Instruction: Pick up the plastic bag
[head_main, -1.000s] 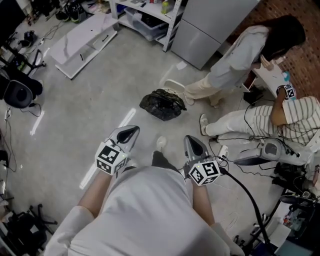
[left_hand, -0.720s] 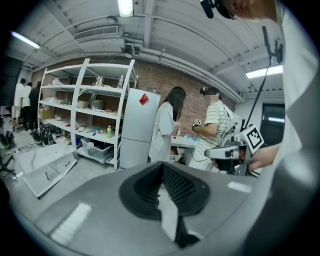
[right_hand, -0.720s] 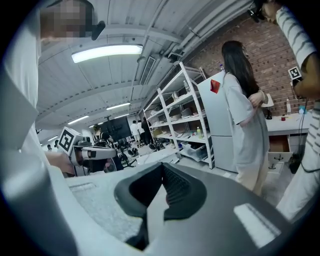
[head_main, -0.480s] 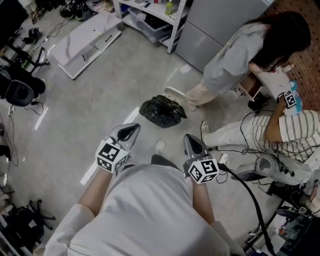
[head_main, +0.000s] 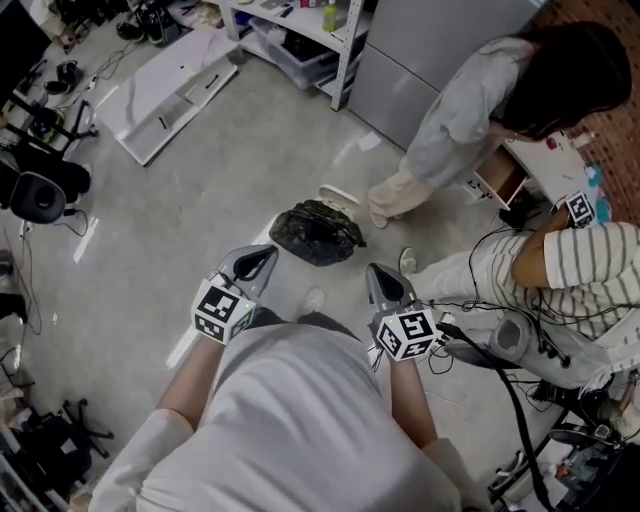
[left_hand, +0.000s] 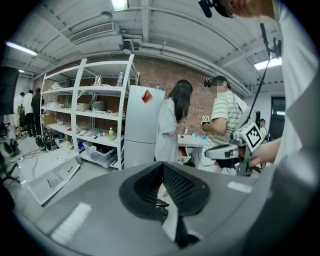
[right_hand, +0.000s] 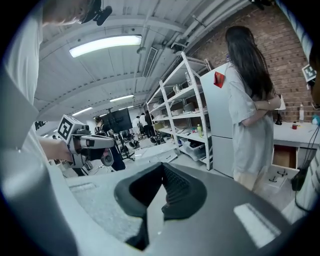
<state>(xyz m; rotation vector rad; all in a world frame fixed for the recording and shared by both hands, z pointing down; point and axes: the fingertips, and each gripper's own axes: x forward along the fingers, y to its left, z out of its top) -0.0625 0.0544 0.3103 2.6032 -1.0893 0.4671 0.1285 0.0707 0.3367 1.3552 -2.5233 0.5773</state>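
Two grippers are hanging out in front of the person wearing the camera, low in the middle of the head view. The left gripper (head_main: 262, 262) is sitting left of centre and the right gripper (head_main: 385, 283) right of centre, well apart from each other, both aiming toward the top of the frame. Each one is keeping its fingers pressed together with nothing between them. In both gripper views the dark ribbed pads are meeting along a closed seam.

The plastic bag (head_main: 318, 232), black and crumpled, is lying on the grey floor (head_main: 200, 200) just above the two gripper tips and between them, a little nearer the left one. Neither gripper is touching it.

Up and to the right of the bag, a person in light clothes (head_main: 455, 110) is bending over a white desk (head_main: 545, 160) near the right edge. Below that, a person in a striped shirt (head_main: 590, 265) is sitting low at the right side of the frame. A white shelf rack (head_main: 320, 20) and a grey cabinet (head_main: 420, 50) are standing along the top, and a long white panel (head_main: 165, 85) is lying flat on the floor at the upper left.
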